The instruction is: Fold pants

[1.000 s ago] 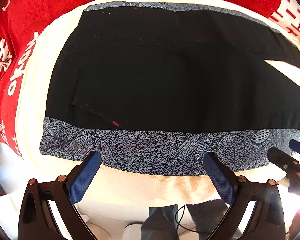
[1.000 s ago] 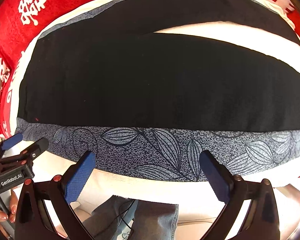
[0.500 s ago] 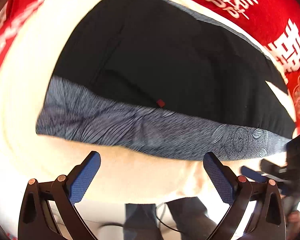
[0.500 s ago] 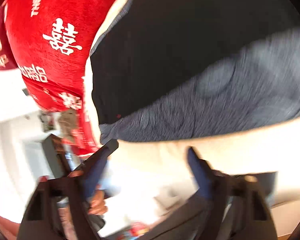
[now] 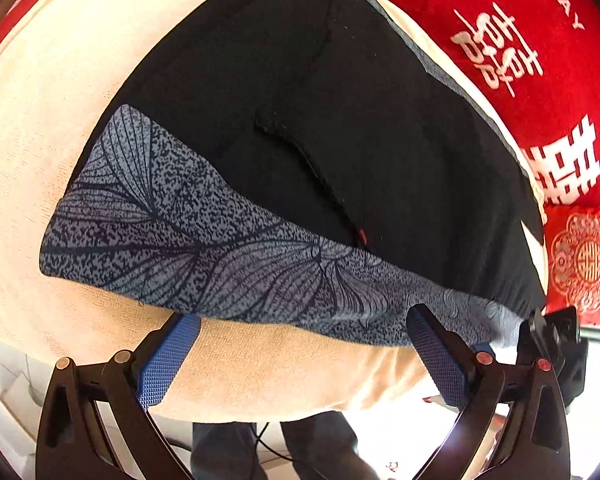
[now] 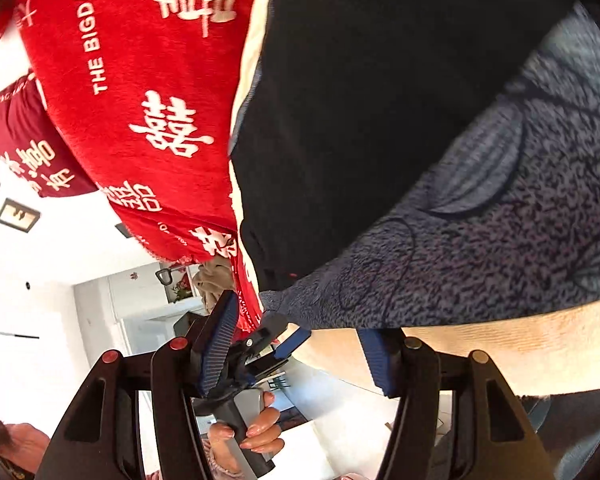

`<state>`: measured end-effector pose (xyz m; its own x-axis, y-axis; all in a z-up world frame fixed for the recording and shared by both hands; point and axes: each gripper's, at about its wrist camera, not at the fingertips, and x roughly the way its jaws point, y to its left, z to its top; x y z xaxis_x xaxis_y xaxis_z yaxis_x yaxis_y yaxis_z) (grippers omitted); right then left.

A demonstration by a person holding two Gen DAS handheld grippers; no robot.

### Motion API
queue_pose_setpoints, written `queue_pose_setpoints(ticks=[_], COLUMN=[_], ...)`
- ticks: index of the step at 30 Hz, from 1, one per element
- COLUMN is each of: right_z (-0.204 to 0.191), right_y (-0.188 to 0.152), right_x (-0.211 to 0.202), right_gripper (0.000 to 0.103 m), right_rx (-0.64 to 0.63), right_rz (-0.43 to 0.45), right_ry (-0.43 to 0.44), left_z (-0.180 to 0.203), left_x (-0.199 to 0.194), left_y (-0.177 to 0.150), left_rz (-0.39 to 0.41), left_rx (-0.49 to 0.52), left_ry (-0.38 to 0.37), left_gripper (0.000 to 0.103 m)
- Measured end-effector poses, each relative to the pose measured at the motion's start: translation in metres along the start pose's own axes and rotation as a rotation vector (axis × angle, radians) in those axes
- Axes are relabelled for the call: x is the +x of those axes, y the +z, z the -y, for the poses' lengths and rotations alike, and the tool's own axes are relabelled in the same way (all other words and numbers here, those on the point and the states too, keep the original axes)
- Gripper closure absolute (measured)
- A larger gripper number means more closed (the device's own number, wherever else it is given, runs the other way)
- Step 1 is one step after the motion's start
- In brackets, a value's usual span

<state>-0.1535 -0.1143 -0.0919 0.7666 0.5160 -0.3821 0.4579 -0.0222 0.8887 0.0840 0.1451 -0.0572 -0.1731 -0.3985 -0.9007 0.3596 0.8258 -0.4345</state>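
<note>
My left tongs [image 5: 300, 354] are spread wide with nothing between the blue pads [image 5: 168, 362], both poised at the near hem of the pants [image 5: 340, 152]. My right tongs [image 6: 296, 354] gape just as wide and hold nothing, close to the patterned grey band [image 6: 480, 248]. The black pants lie flat on the cream cloth [image 5: 280, 372], with the red blanket [image 6: 140, 80] beyond.

A home, likely a bedroom or living room. A plush red blanket printed with white double-happiness characters [image 6: 140, 92] lies beside a cream woven cloth [image 5: 284, 372]. A small framed picture [image 6: 18, 216] hangs on the white wall [image 6: 40, 272], and a red embroidered cushion [image 5: 584, 264] sits nearby.
</note>
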Motion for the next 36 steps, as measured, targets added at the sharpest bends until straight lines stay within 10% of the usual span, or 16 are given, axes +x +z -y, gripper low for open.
queue_pose_setpoints(ticks=[7,10,12,20,23,26,36], right_z=[0.011,0.03,0.026,0.028,0.033,0.037,0.05], right_y=[-0.001,-0.002,-0.006,-0.023,-0.022,-0.017,-0.009], right_x=[0.017,0.018,0.011,0.013,-0.006,-0.031,-0.036], right_gripper=[0.041,0.09,0.096,0.097,0.09,0.051,0.051], right_rx=[0.04,0.126,0.102,0.028,0.031,0.038,0.054], right_rz=[-0.034,-0.034,-0.012,-0.036,0.026,0.081,0.119], right_ry=[-0.1,-0.114,-0.124,-0.278,-0.26,-0.23,-0.091], left_z=[0.005,0.003,-0.004,-0.019,-0.018,-0.022,-0.016], left_x=[-0.002,-0.002,-0.009,-0.001,-0.003,-0.002,0.001], left_y=[0.009,0.01,0.008,0.004,0.004,0.002,0.007], left_rz=[0.062,0.074,0.075,0.072,0.069,0.059,0.046], left_rx=[-0.031,-0.01,0.003,0.06,0.061,0.064,0.063], left_ry=[0.011,0.048,0.023,0.071,0.064,0.056,0.057], left_gripper=[0.027,0.057,0.08,0.08,0.079,0.079,0.078])
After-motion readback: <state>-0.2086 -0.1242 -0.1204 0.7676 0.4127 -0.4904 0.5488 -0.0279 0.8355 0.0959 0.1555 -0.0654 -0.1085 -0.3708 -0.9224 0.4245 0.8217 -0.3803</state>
